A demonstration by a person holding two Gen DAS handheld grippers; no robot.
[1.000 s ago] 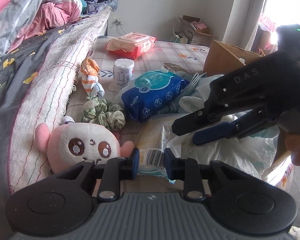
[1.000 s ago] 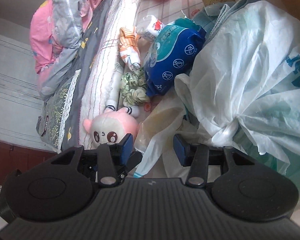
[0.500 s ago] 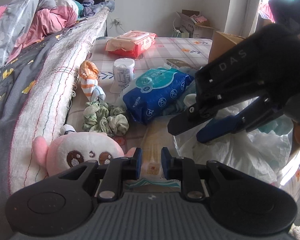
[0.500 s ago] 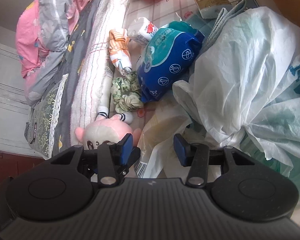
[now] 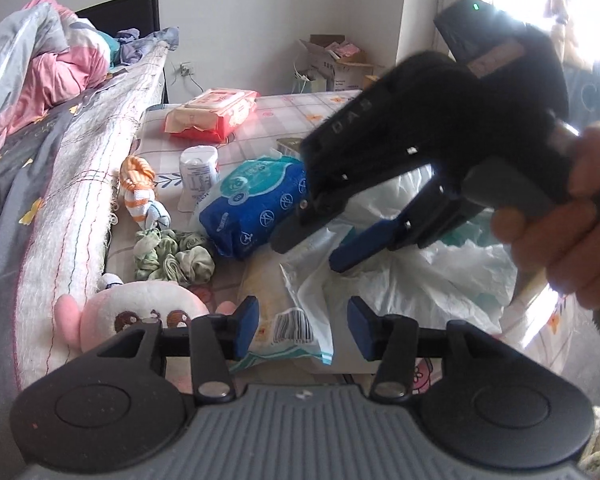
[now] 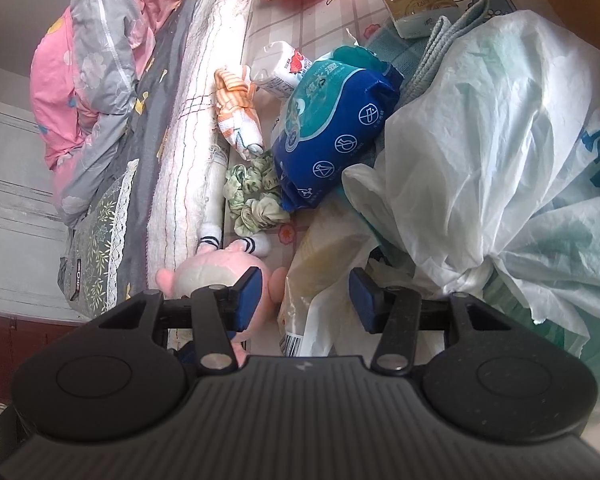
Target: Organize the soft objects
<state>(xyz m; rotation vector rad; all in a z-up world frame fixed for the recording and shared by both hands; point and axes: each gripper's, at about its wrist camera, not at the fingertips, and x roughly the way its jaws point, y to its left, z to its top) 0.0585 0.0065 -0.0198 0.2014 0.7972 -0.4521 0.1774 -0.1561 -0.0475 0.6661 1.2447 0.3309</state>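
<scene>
A pink and white plush toy (image 5: 140,312) lies at the near left by the quilt edge; it also shows in the right wrist view (image 6: 212,272). Green scrunchies (image 5: 172,258), an orange striped sock (image 5: 140,196) and a blue wipes pack (image 5: 256,204) lie beyond it. My left gripper (image 5: 302,326) is open over a yellowish plastic packet (image 5: 276,308). My right gripper (image 6: 306,296) is open above the same packet (image 6: 320,264), and shows from the side in the left wrist view (image 5: 312,248), hovering over the white plastic bag (image 5: 440,268).
A rolled quilt (image 5: 60,200) runs along the left. A white tissue roll (image 5: 198,170), a pink-red wipes pack (image 5: 212,114) and a small gold box (image 6: 416,0) lie farther back. The big white bag (image 6: 500,140) fills the right. Cardboard boxes (image 5: 336,64) stand by the wall.
My left gripper has opened from nearly shut to wide. My right gripper has risen and moved up and back in the left view, staying open.
</scene>
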